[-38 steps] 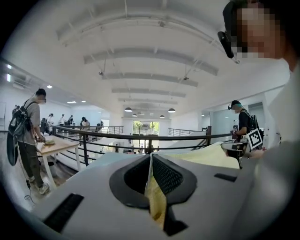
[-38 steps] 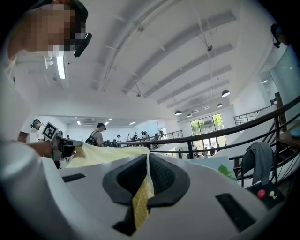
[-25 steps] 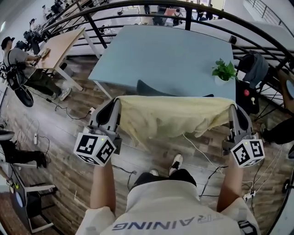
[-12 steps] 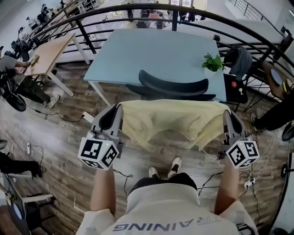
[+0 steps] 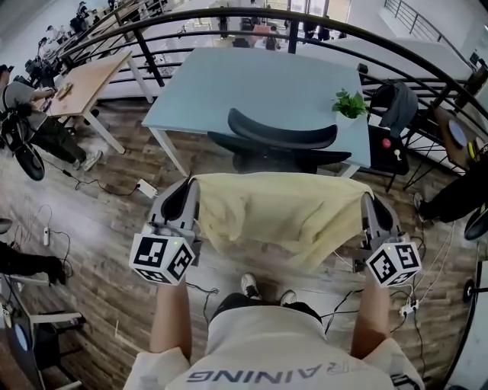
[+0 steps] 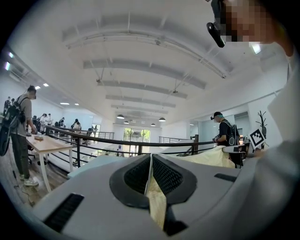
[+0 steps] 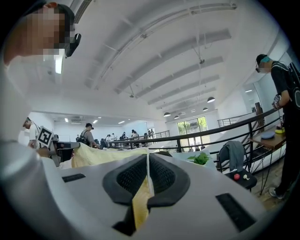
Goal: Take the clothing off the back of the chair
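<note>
A pale yellow garment (image 5: 278, 213) hangs stretched between my two grippers in the head view, clear of the dark office chair (image 5: 280, 145) behind it. My left gripper (image 5: 191, 185) is shut on the garment's left corner, and yellow cloth (image 6: 157, 201) shows pinched between its jaws in the left gripper view. My right gripper (image 5: 366, 199) is shut on the right corner, with cloth (image 7: 139, 200) squeezed between its jaws in the right gripper view. The lower edge of the garment sags loosely over the floor.
A light blue table (image 5: 259, 84) with a small potted plant (image 5: 349, 105) stands behind the chair. A curved black railing (image 5: 229, 19) runs beyond it. A wooden desk (image 5: 80, 80) with people is at the left. Cables (image 5: 343, 293) lie on the wood floor.
Both grippers have drawn back toward me with the garment. The chair's backrest, covered a second ago, now shows bare behind the cloth.
</note>
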`<state>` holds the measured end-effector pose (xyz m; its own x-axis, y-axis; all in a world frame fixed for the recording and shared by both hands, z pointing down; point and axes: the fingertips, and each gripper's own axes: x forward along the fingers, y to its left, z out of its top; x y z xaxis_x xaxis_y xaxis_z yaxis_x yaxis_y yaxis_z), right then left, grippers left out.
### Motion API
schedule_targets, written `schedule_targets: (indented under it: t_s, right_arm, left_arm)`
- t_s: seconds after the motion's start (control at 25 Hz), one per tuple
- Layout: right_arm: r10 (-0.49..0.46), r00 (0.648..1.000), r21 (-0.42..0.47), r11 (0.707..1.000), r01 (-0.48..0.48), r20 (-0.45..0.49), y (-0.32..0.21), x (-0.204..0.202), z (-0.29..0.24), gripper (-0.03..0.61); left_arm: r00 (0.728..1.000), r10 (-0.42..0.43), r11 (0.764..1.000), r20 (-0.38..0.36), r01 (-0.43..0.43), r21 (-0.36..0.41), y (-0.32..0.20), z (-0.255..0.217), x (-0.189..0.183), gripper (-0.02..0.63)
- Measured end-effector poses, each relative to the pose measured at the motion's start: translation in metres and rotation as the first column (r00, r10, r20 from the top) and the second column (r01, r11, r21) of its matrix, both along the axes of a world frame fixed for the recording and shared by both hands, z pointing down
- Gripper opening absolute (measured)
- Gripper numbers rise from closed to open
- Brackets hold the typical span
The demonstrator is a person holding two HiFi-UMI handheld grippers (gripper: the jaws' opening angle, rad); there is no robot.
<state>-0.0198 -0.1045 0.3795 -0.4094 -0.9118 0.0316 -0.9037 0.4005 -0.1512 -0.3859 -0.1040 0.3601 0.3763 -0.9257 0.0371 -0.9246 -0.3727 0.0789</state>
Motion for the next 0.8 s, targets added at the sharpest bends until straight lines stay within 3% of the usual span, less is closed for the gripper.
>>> schedule_targets:
  t_s: [0.4,0.8]
  right_arm:
    - [-0.08,0.997,0.027,0.996,0.081,-0.014,0.038,0.036,-0.013,0.032]
    - [-0.105,0.994,0.043,0.994,0.105,-0.014,0.057,0.048,-0.019,0.032]
  left_arm:
    - [0.998,-0.059,0.998,0.005,0.059,0.002,0.053,-0.012,0.041,0.044]
    - [0.998,-0.065,0.998,0.011,0.065,0.008,0.078,-0.019,0.056,0.044]
